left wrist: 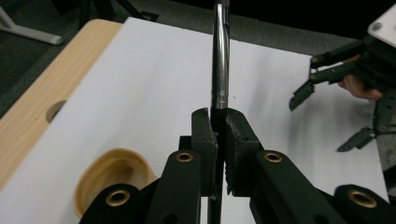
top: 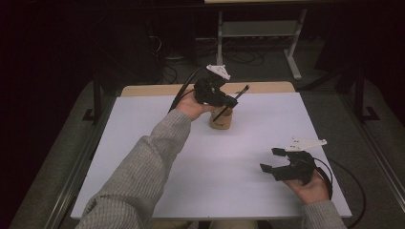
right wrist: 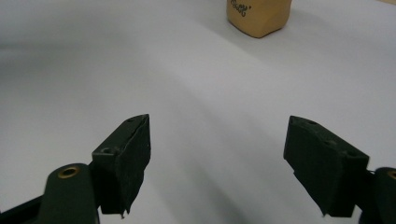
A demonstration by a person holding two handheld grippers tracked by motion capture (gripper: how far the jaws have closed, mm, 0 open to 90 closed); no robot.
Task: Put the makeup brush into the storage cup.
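Note:
A tan cup (top: 220, 119) stands on the white table top (top: 157, 157) toward the back middle; its rim (left wrist: 112, 170) shows low in the left gripper view and its base (right wrist: 258, 16) at the top of the right gripper view. My left gripper (top: 231, 101) hovers just above the cup, shut on a thin black-and-silver pen (top: 233, 101) that sticks out past the jaws (left wrist: 220, 56). At the table's near right, my right gripper (top: 271, 160) stands open over bare surface, nothing between its fingers (right wrist: 128, 149); it also appears far off in the left gripper view (left wrist: 327, 116).
A bare wooden strip (top: 162, 89) runs along the table's far edge, with a round hole (left wrist: 55, 110) in it. Dark floor, cables and a metal stand (top: 291, 52) lie beyond. A grey sleeve (top: 138, 181) crosses the near left of the table.

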